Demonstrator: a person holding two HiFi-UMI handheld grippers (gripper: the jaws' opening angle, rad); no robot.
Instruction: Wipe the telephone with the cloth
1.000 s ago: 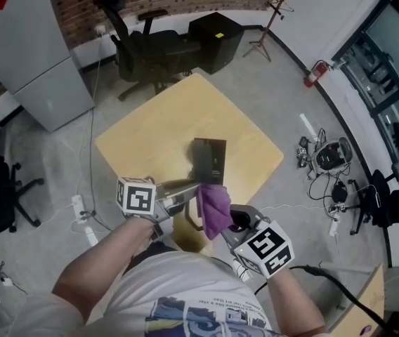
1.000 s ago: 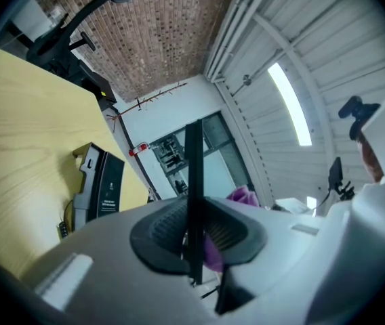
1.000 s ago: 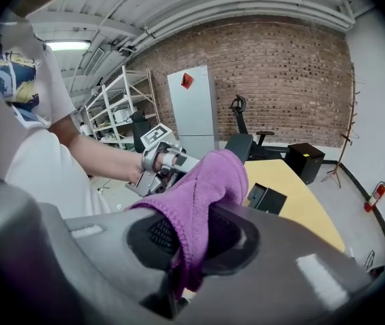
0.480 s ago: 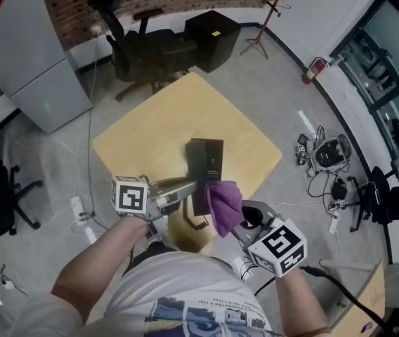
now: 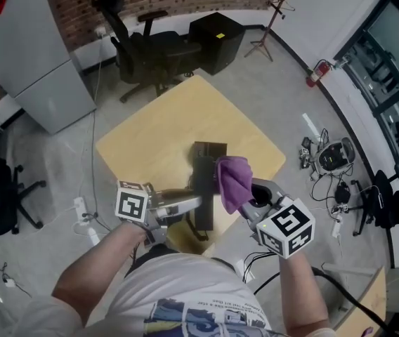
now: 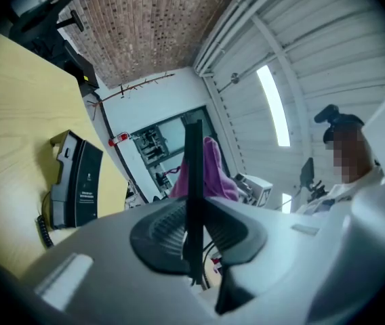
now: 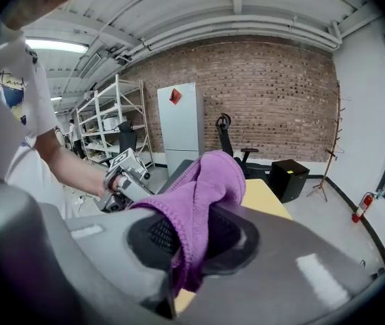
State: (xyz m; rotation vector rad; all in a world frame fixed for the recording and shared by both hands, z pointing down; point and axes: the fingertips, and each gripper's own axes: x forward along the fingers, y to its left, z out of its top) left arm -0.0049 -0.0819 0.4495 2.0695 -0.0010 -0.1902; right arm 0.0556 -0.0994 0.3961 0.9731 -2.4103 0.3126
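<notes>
Head view: telephone (image 5: 211,151) mid-frame on the counter (image 5: 164,128), left tongs (image 5: 197,202) clamped on the dark handset (image 5: 204,215) just below it, right tongs (image 5: 246,201) gripping the purple cloth (image 5: 234,180) right beside the handset, contact unclear. Left gripper view: pads pinched on the handset, seen edge-on at centre, cloth behind it, telephone at left on the counter. Right gripper view: pads closed on the cloth, which drapes over frame centre; left tongs at mid-left.

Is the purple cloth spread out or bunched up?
Bunched up: the cloth sits crumpled between the shut jaws of the right gripper.
</notes>
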